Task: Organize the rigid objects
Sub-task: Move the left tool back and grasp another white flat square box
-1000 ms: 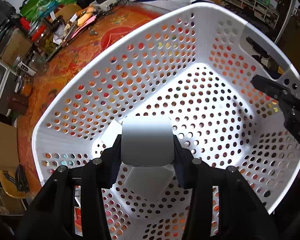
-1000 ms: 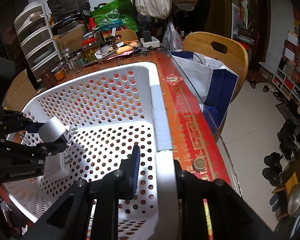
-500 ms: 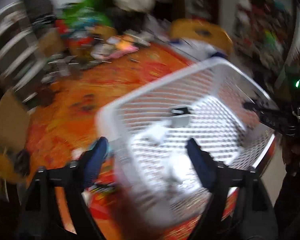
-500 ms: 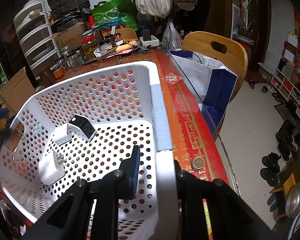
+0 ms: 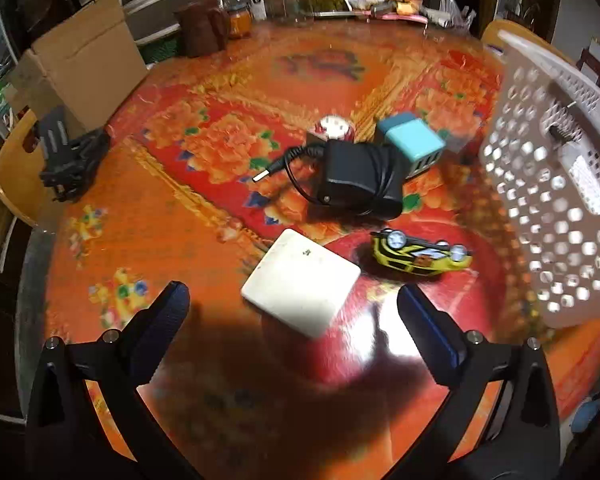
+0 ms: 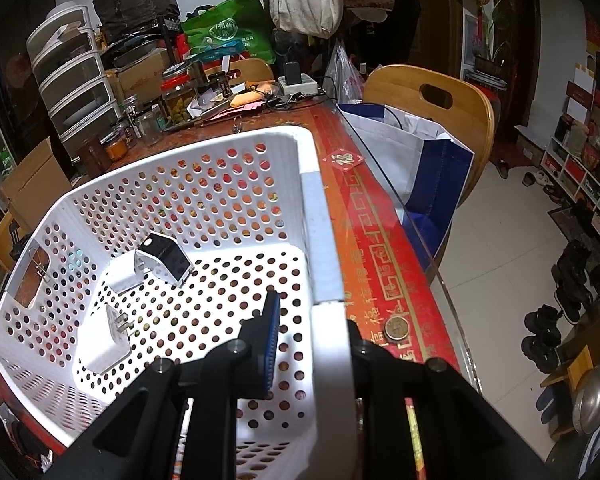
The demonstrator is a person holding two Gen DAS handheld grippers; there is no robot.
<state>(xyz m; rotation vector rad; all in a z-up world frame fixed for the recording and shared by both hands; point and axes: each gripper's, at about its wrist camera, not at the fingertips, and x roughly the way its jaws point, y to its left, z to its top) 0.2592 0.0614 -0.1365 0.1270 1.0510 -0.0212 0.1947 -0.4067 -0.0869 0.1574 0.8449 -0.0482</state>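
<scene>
Here, left gripper (image 5: 293, 312) opening, perhaps empty.

A cluttered room — a table (image 6: 384, 248) under a red and orange patterned cloth fills the middle of both views. At upper left stand white plastic drawers (image 6: 66, 76) and cardboard boxes (image 5: 86, 52); a wooden chair (image 6: 440, 108) sits right of centre, pale floor tiles (image 6: 496, 264) and shelving (image 6: 580, 168) at far right — a bright glare lies on the tabletop
</scene>
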